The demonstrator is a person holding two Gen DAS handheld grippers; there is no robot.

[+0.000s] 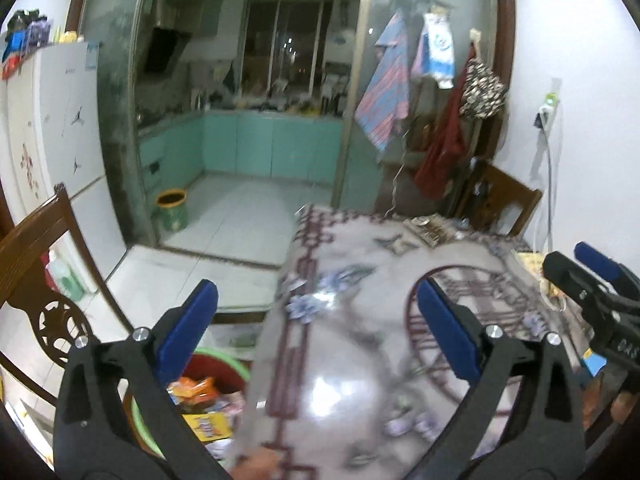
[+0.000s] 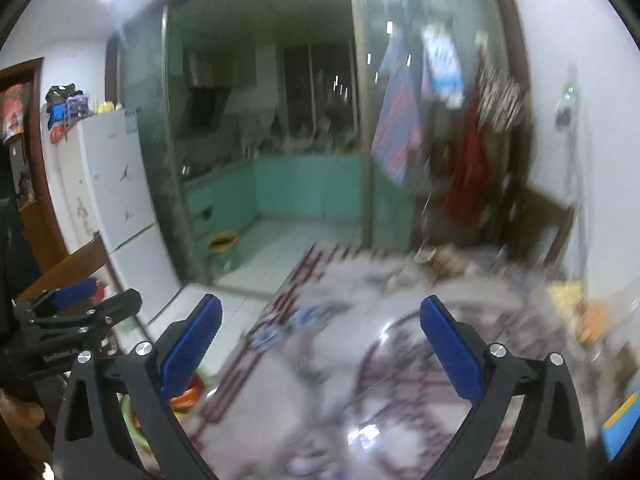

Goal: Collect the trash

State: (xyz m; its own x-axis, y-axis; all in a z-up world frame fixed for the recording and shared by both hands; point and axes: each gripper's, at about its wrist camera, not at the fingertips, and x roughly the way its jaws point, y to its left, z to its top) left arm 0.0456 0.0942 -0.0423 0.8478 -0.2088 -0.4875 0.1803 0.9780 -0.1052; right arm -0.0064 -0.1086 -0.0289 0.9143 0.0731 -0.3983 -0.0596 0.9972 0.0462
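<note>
My left gripper (image 1: 318, 300) is open and empty, held above the left edge of a table (image 1: 360, 380) with a glossy patterned cover. Below its left finger a green-rimmed red basin (image 1: 224, 364) on the floor holds several snack wrappers (image 1: 196, 392). My right gripper (image 2: 320, 316) is open and empty over the same table (image 2: 340, 360); that view is blurred. The right gripper shows at the right edge of the left wrist view (image 1: 588, 276). The left gripper shows at the left of the right wrist view (image 2: 80, 312). Yellow packets (image 1: 532, 264) lie at the table's far right.
A wooden chair (image 1: 44, 280) stands left of the basin, a white fridge (image 1: 64, 128) behind it. Another chair (image 1: 504, 200) stands at the table's far end under hanging cloths (image 1: 392, 80). A small bin (image 1: 172, 210) sits in the kitchen doorway. Clutter (image 1: 432, 228) lies on the table's far edge.
</note>
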